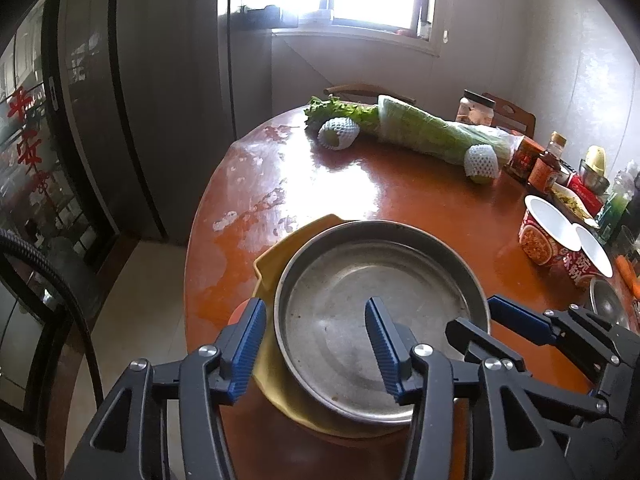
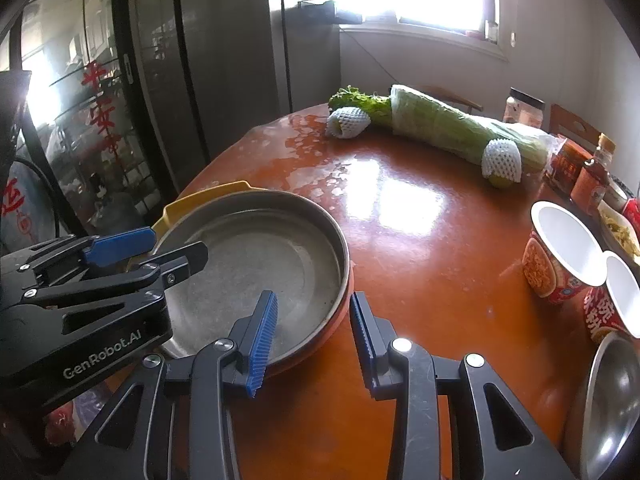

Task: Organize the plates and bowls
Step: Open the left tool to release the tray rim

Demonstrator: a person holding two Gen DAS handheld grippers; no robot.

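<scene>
Steel pan (image 1: 372,320) on yellow plate (image 1: 276,248), orange dish beneath mostly hidden. Left claw (image 1: 316,344) and right claw (image 2: 314,336) straddle rim, parted, gripping nothing.

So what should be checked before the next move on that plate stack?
1. Steel pan sits flat on the yellow plate: ok.
2. Left gripper straddles the pan's rim: ok, though its jaws are open and not gripping.
3. Right gripper straddles the opposite rim: ok, also open.
4. Orange dish under the stack is centred: cannot tell, mostly hidden.
5. Stack is fully supported at the table's near edge: cannot tell, the grippers block it.
6. Bare table ahead of the stack: ok.
</scene>
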